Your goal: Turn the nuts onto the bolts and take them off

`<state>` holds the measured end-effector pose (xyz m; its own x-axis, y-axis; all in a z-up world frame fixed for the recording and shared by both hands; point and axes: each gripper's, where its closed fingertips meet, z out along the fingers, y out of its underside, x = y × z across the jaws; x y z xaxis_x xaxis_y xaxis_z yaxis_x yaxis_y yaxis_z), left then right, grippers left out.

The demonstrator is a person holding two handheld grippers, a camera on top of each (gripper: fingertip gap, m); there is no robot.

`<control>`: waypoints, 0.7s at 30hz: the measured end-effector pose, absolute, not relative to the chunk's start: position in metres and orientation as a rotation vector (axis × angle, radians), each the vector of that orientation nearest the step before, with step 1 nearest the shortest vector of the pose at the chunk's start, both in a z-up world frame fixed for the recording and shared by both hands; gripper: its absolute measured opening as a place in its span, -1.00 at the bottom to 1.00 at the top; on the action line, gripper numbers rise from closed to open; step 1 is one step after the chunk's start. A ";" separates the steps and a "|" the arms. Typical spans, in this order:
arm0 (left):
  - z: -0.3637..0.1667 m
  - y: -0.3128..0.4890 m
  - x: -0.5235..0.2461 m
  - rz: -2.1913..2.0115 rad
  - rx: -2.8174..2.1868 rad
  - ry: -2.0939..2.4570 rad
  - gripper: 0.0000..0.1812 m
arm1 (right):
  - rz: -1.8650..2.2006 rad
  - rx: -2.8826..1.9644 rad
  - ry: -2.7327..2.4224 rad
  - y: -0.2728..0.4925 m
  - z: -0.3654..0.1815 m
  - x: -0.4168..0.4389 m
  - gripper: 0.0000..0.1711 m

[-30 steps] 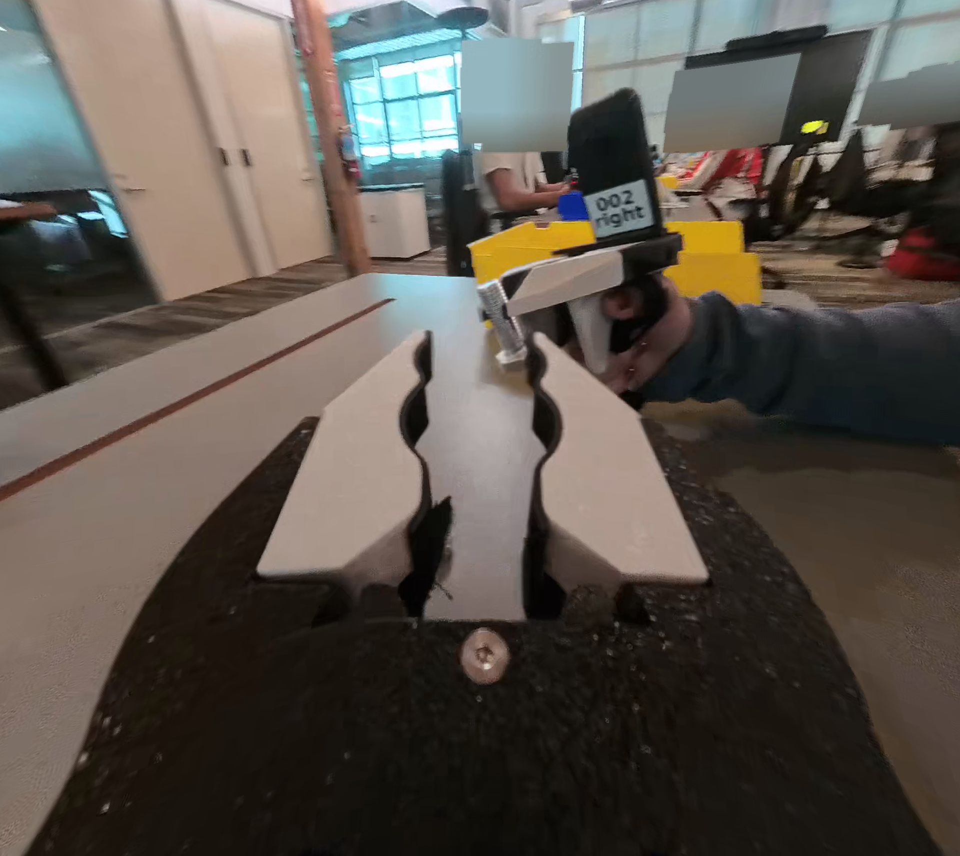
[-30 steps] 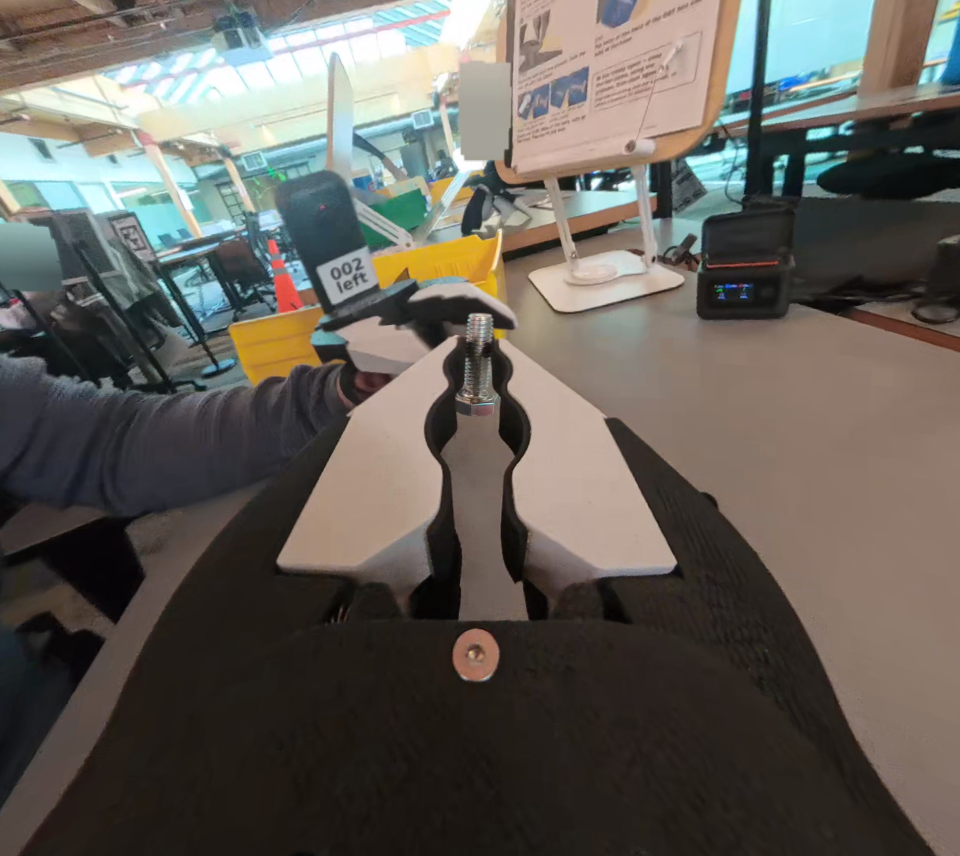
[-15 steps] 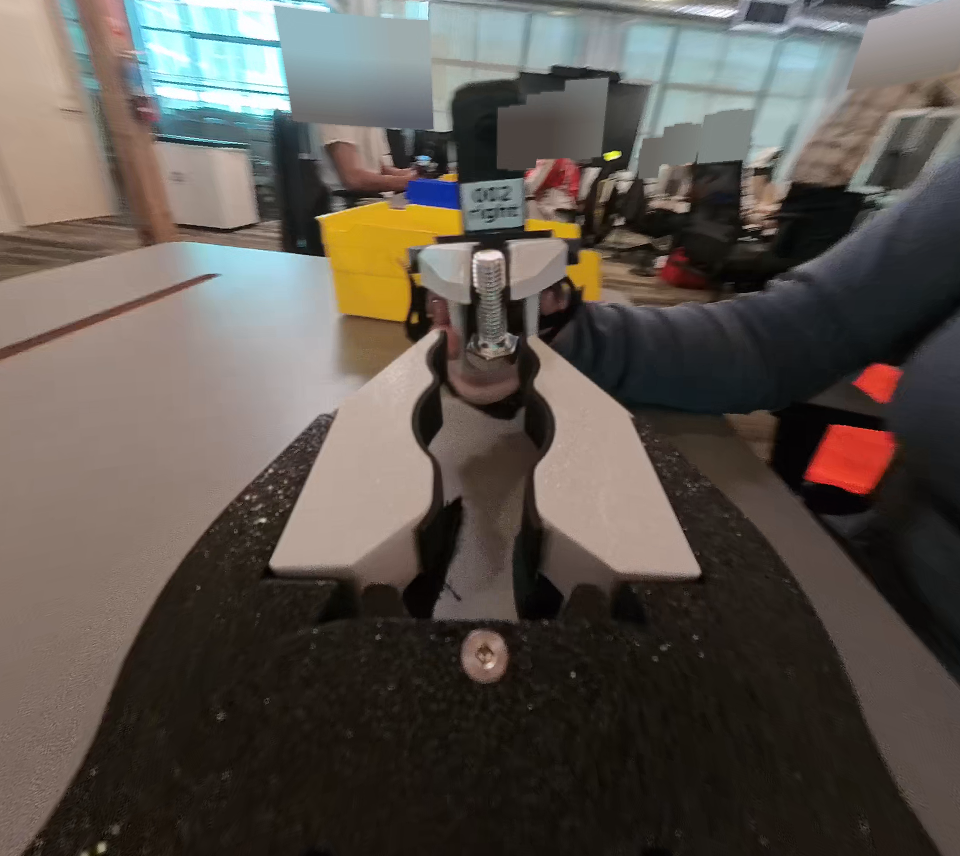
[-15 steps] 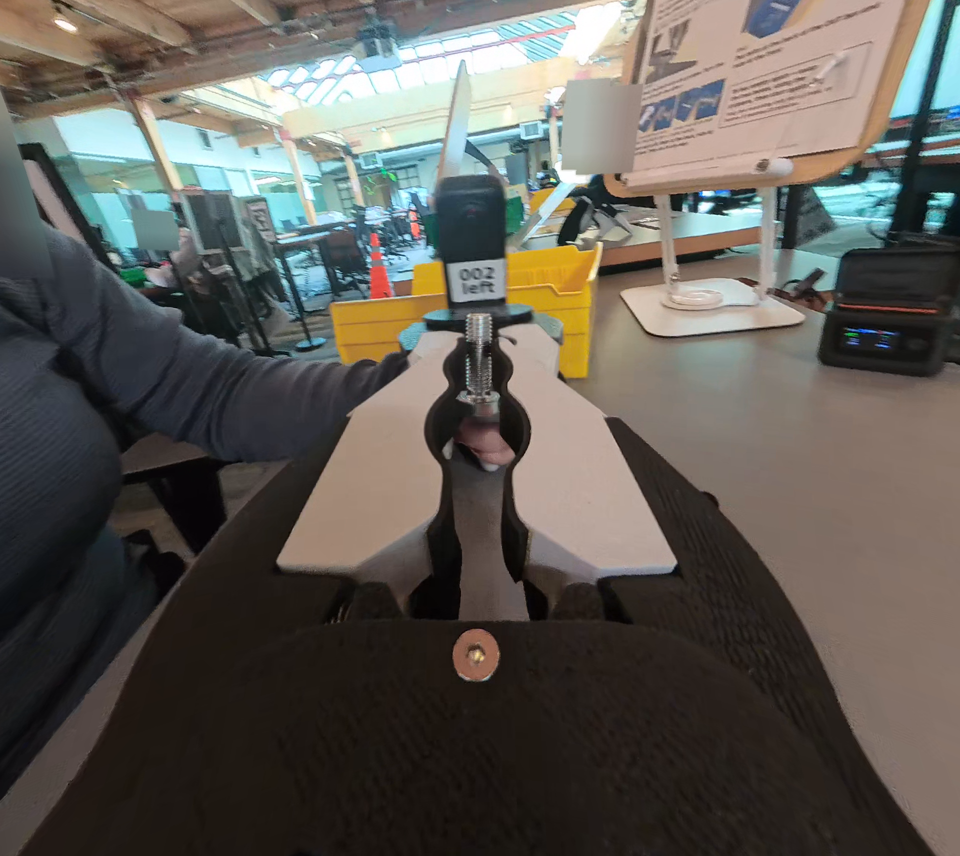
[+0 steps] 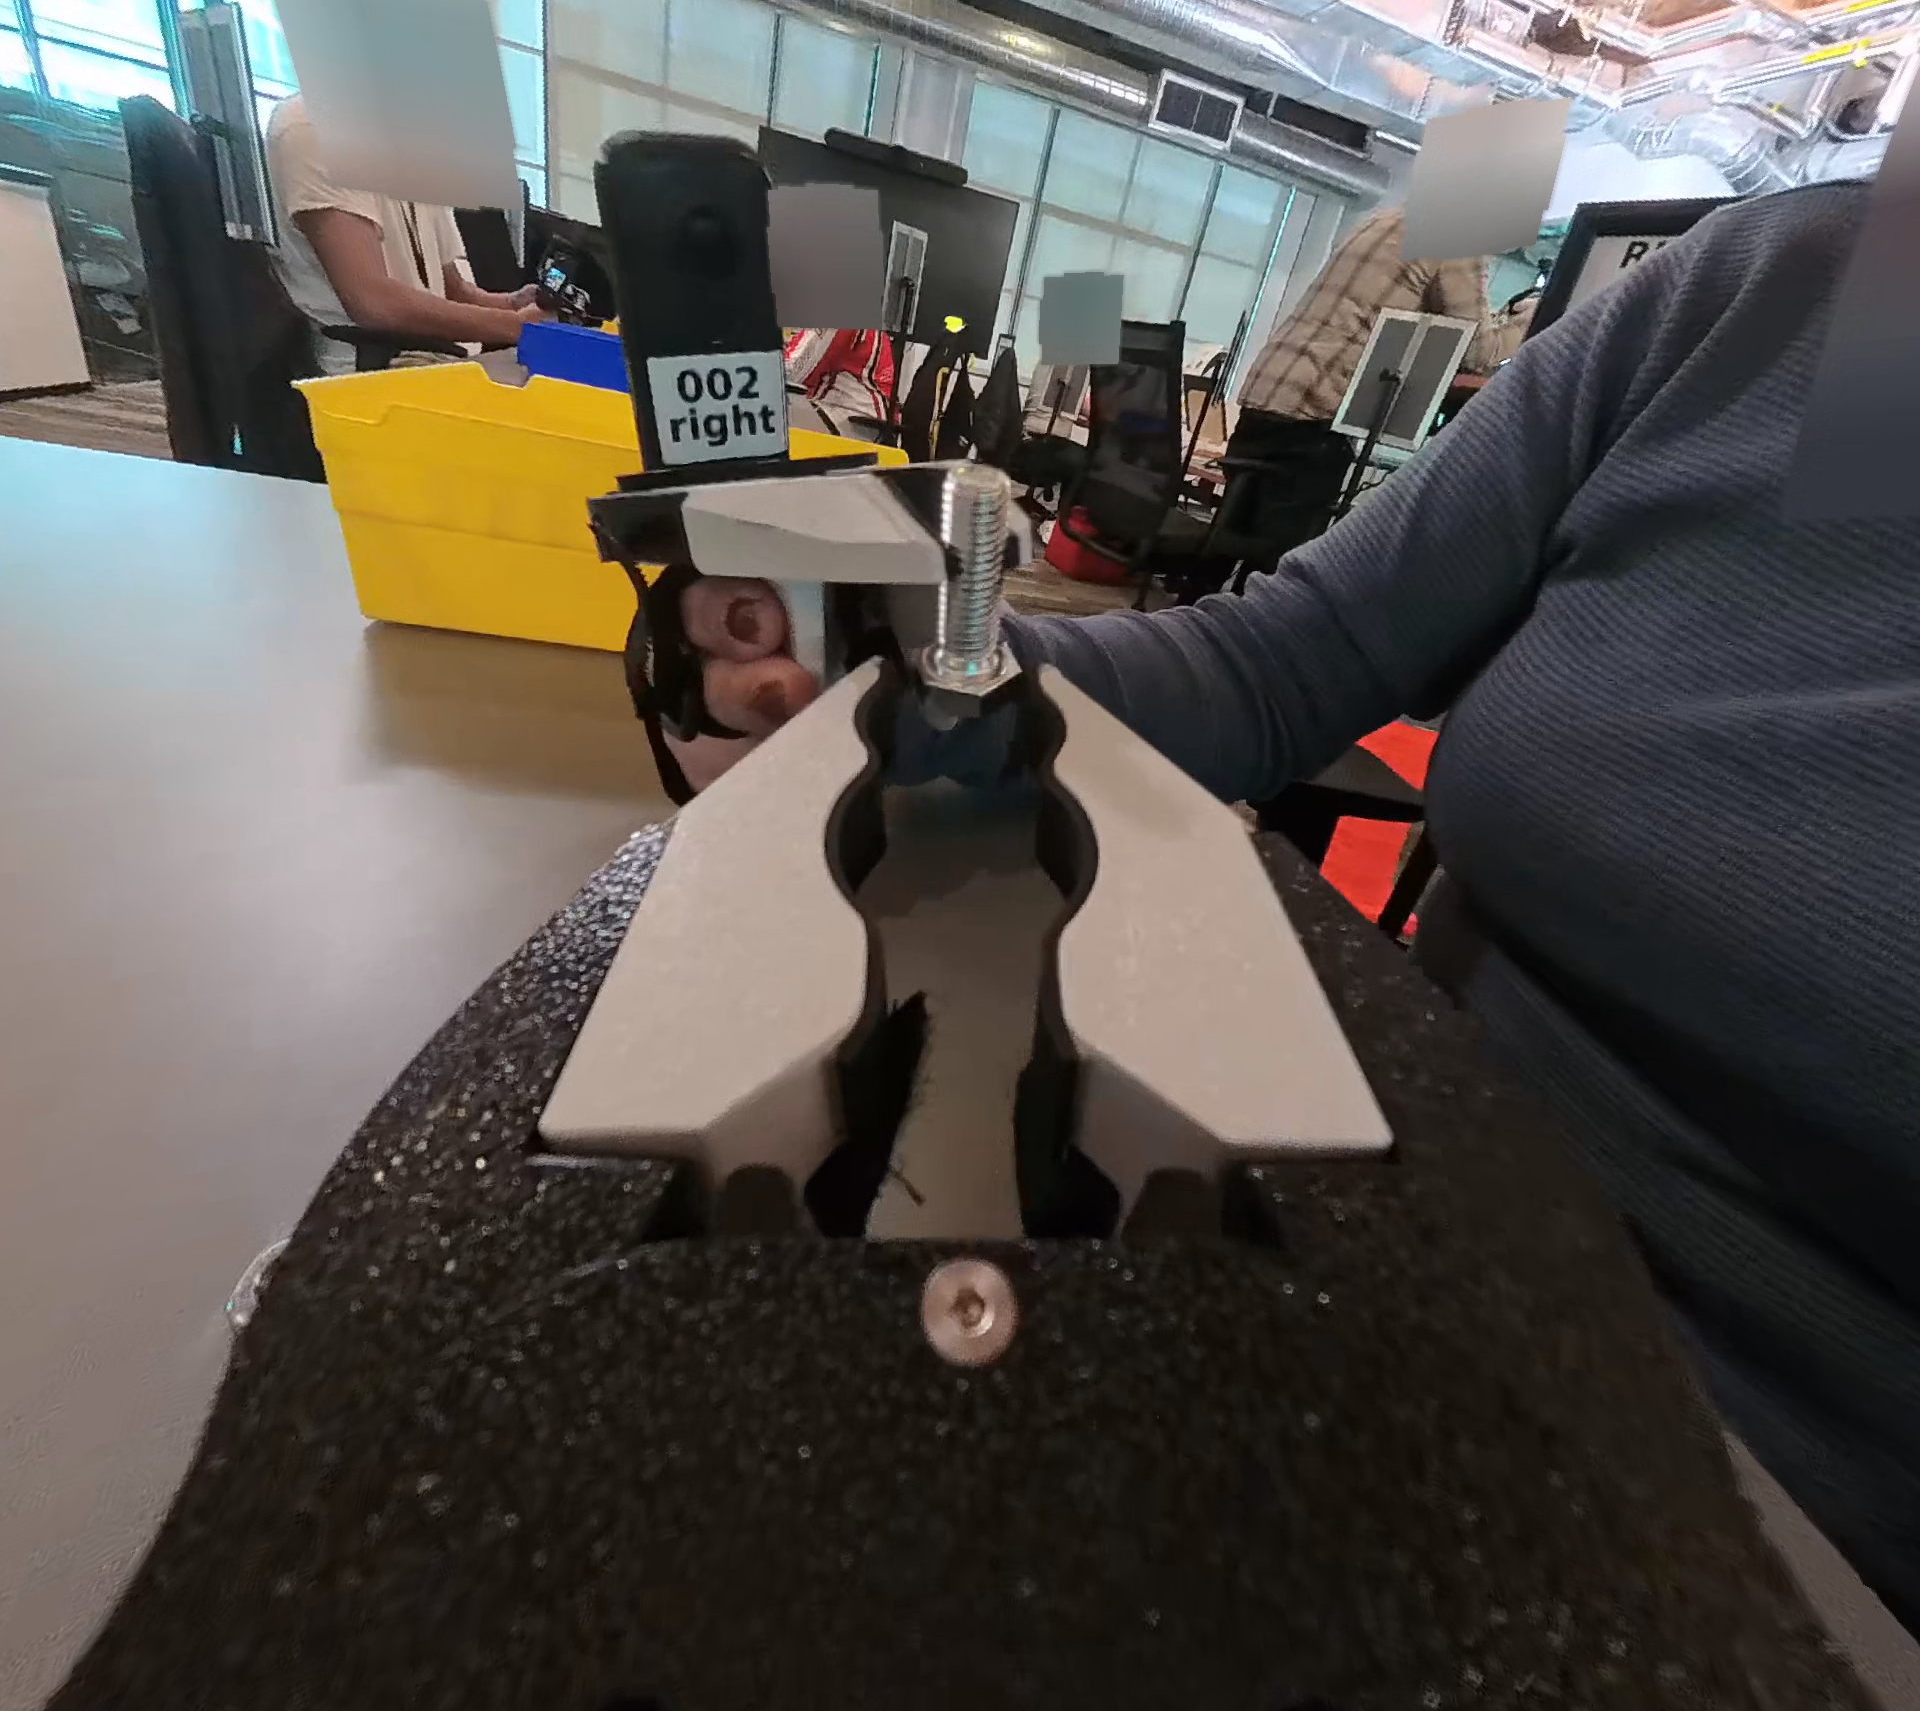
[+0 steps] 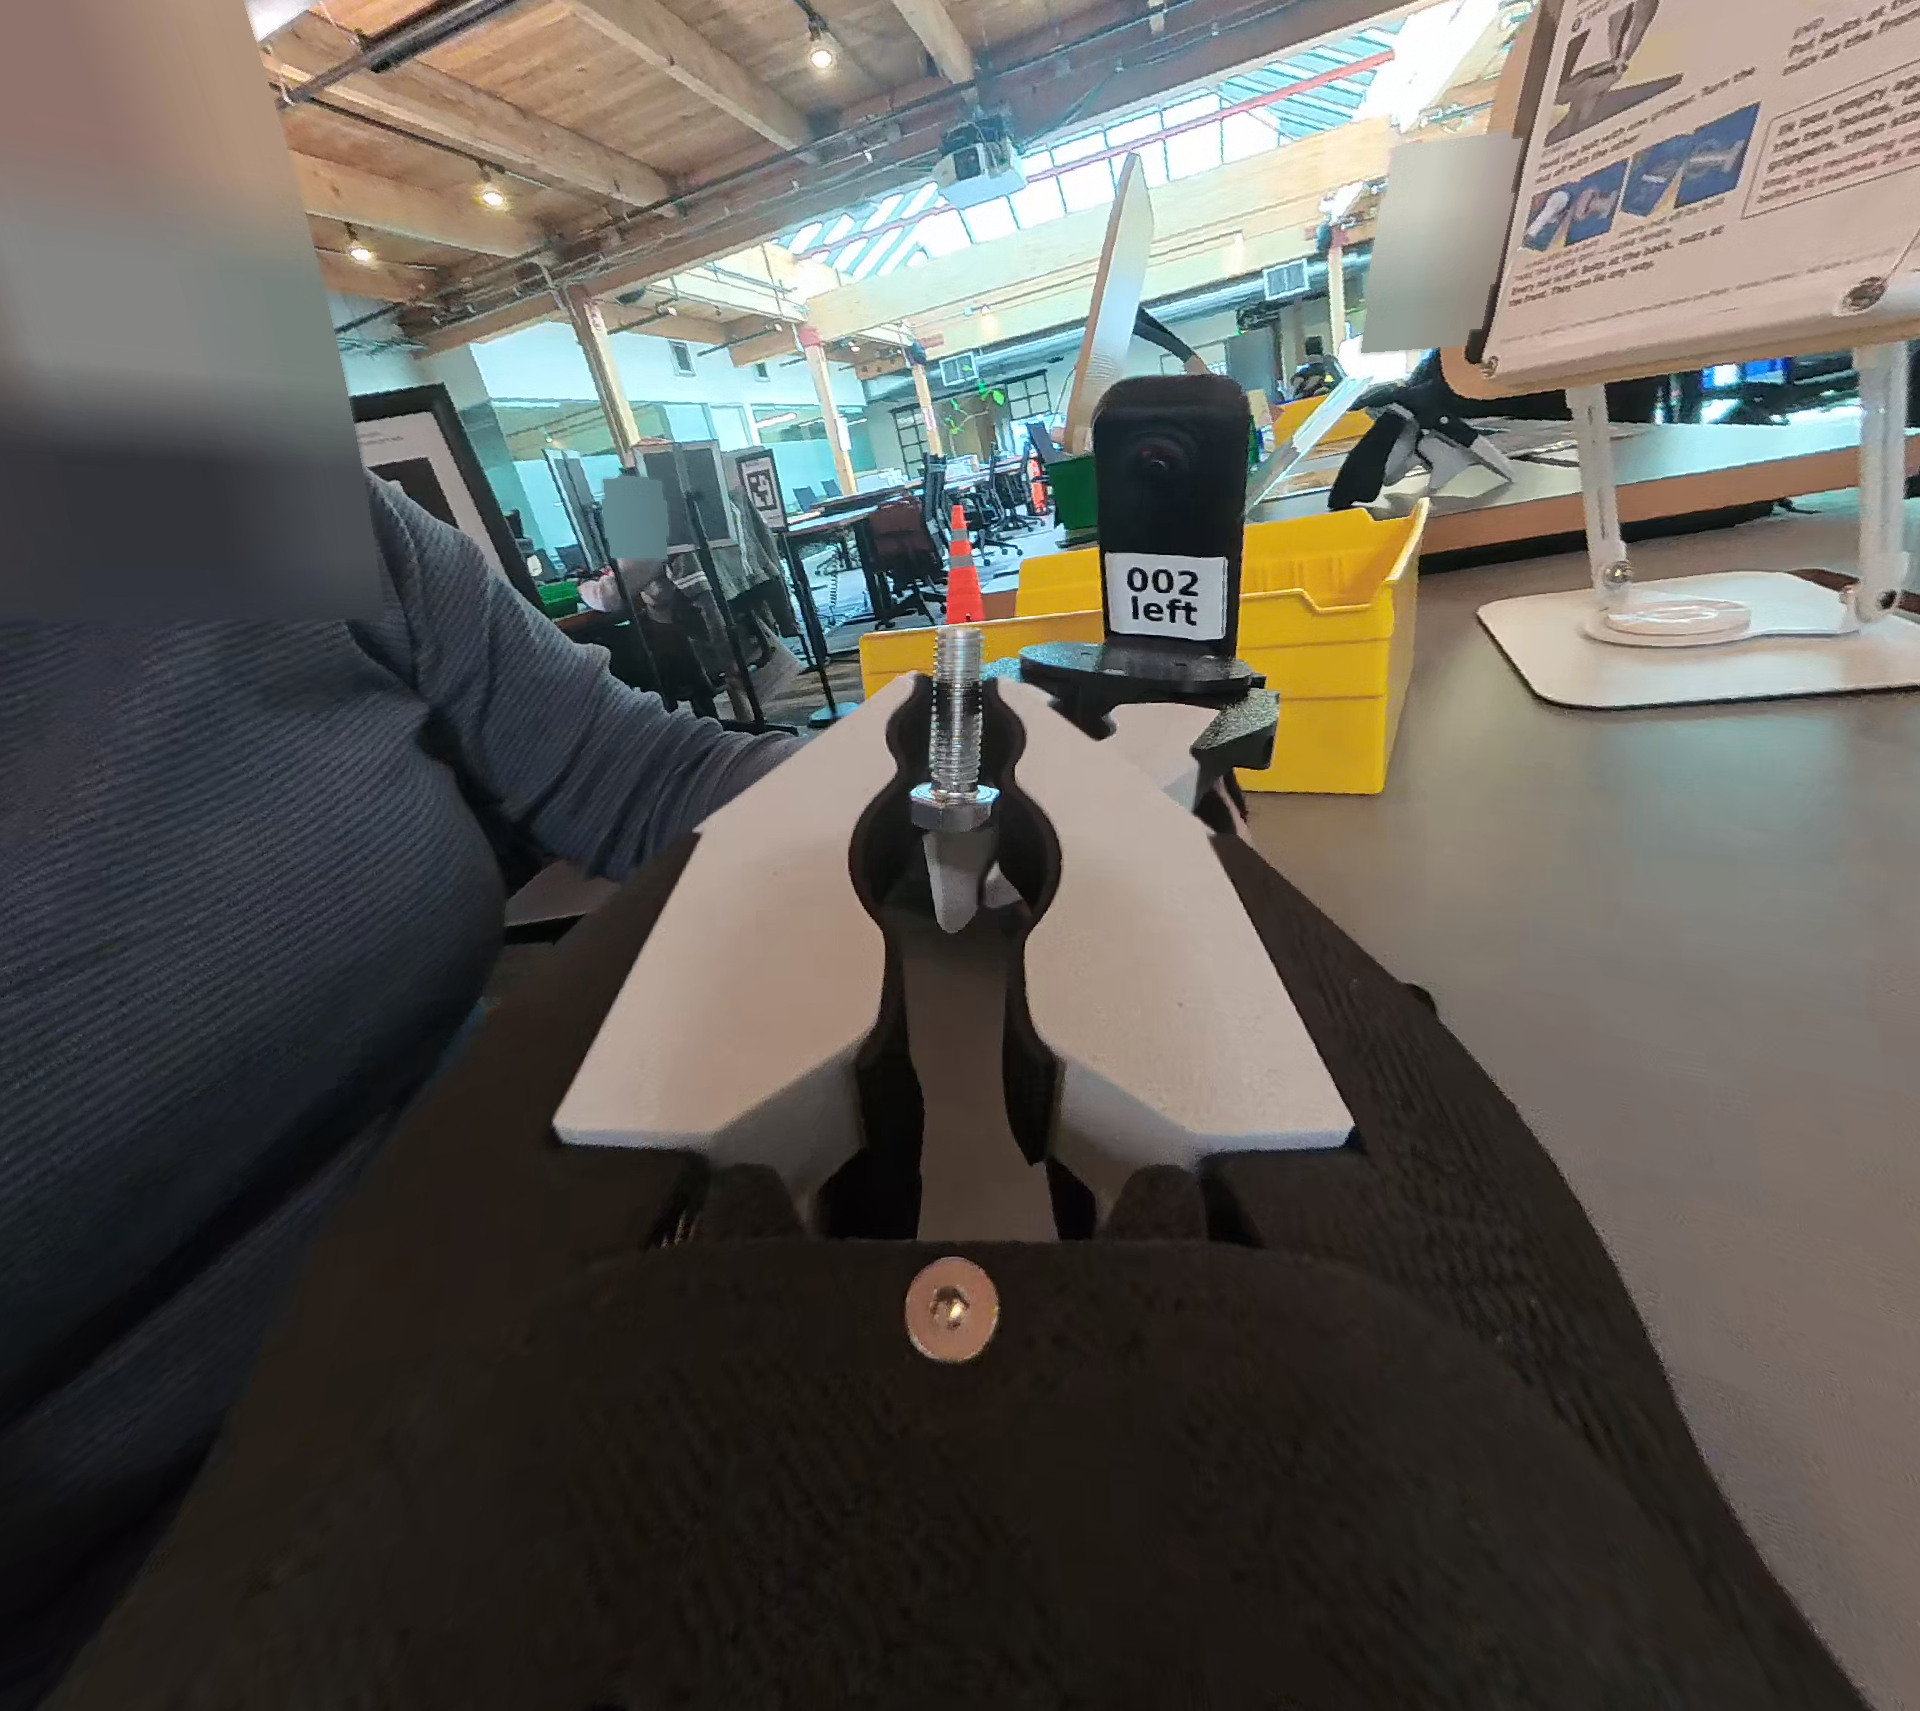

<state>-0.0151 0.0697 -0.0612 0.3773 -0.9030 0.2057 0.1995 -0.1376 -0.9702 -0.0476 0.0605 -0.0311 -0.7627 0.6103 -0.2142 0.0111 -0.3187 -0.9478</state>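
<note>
A silver threaded bolt (image 6: 956, 716) stands upright with a hex piece (image 6: 952, 807) at its lower end; I cannot tell whether that is a nut or the bolt's head. My right gripper (image 6: 958, 690) is shut on the threaded shaft at its tip notch, and it also shows in the left wrist view (image 5: 935, 539). My left gripper (image 5: 961, 676) has its fingertips on either side of the hex piece (image 5: 961, 672), with a thin gap on each side. In the right wrist view, the left gripper (image 6: 951, 872) sits just under the hex piece.
A yellow bin (image 5: 468, 498) stands on the grey table (image 5: 208, 778) behind both grippers and also shows in the right wrist view (image 6: 1320, 653). A white stand (image 6: 1704, 643) with an instruction board is at the right. The person's blue sleeve (image 5: 1558, 622) is close by. Less than 4 cm separates the two grippers' tips.
The two grippers came together over the table edge near the person. The hex piece now sits at my left fingertips, whose gap has narrowed. The right gripper kept hold of the bolt.
</note>
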 end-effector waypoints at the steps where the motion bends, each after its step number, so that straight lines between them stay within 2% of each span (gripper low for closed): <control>1: -0.061 0.070 -0.015 -1.101 -1.375 0.697 -0.77 | 2.137 -0.789 -1.539 0.060 -0.031 -0.047 -0.91; 8: -0.058 0.069 -0.016 -0.998 -1.347 0.732 -0.82 | 2.140 -0.774 -1.531 0.060 -0.028 -0.045 -0.91; 11: -0.060 0.085 -0.029 -0.809 -1.387 0.678 -0.83 | 2.063 -0.816 -1.472 0.071 -0.028 -0.052 -0.89; 13: -0.067 0.098 -0.045 -0.620 -1.454 0.649 -0.82 | 1.920 -0.866 -1.439 0.081 -0.028 -0.059 -0.64; 14: -0.071 0.102 -0.051 -0.530 -1.479 0.653 -0.82 | 1.831 -0.883 -1.447 0.084 -0.030 -0.061 -0.60; 17: -0.077 0.106 -0.057 -0.400 -1.511 0.686 -0.82 | 1.581 -0.896 -1.536 0.088 -0.041 -0.064 -0.65; 21: -0.084 0.106 -0.053 -0.386 -1.535 0.725 -0.82 | 1.497 -0.908 -1.592 0.087 -0.048 -0.063 -0.73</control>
<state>-0.0532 0.1060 -0.0841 0.7399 -0.6476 -0.1820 -0.2111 0.0333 -0.9769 -0.0628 0.0868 -0.0482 -0.4620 0.8852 0.0547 -0.0003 0.0615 -0.9981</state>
